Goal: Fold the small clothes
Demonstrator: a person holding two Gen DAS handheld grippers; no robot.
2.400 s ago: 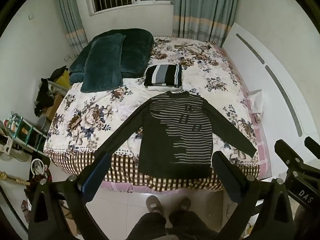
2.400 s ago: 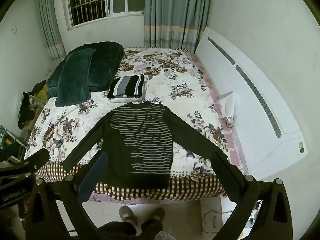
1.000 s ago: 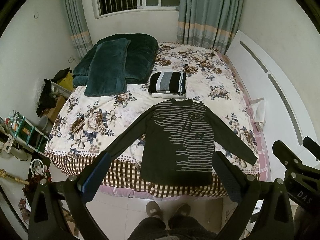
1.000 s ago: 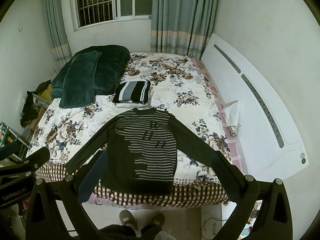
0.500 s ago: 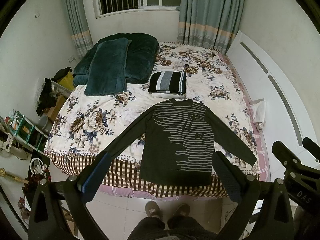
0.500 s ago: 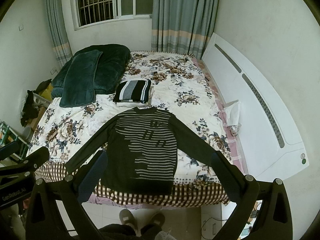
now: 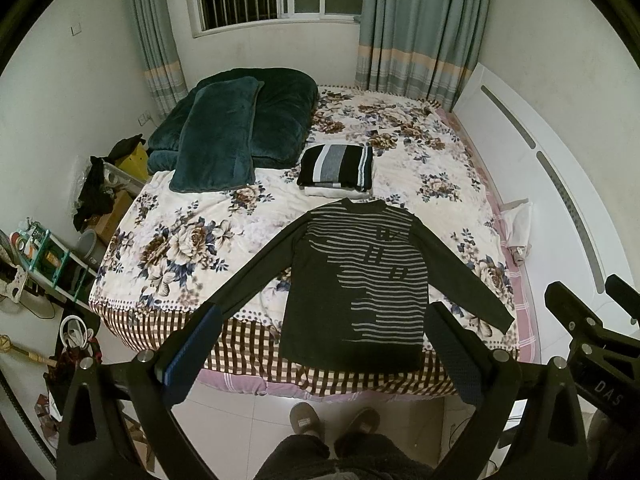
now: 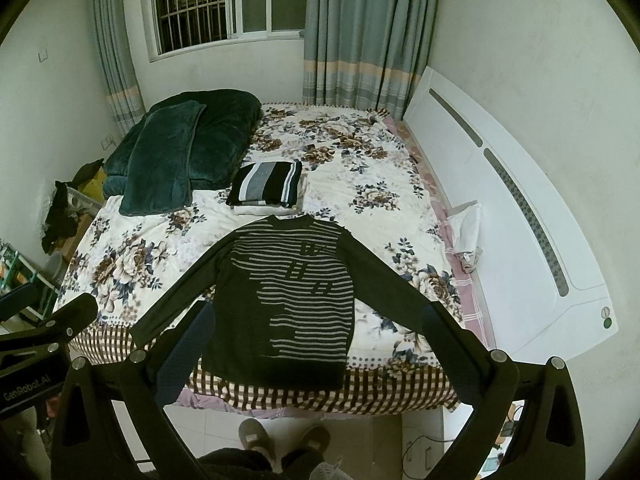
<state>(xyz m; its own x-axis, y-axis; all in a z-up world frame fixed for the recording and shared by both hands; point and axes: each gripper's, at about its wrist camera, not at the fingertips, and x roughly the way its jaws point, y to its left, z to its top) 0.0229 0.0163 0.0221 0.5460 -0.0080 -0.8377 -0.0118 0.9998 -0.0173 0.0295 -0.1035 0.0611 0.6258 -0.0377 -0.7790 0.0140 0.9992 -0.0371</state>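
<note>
A dark long-sleeved sweater [image 7: 360,284] [image 8: 288,292] with grey stripes lies flat, face up, at the near edge of the bed [image 7: 192,240], both sleeves spread out. Its hem hangs slightly over the checked bed skirt. Behind its collar sits a folded black-and-grey striped garment [image 7: 337,165] [image 8: 266,182] on a white one. My left gripper [image 7: 324,354] is open and held high above the floor, short of the bed, with nothing between its fingers. My right gripper [image 8: 316,350] is open and empty too, level with the left one.
A dark green quilt with a pillow [image 7: 224,132] fills the bed's far left. The white headboard [image 8: 520,216] runs along the right, with a white cloth [image 8: 466,228] beside it. Cluttered shelves [image 7: 44,248] stand at the left wall. A person's slippered feet [image 7: 332,420] stand on the tiles.
Both grippers have risen and drawn back a little from the bed, so more of the window and wall shows. The sweater has not moved.
</note>
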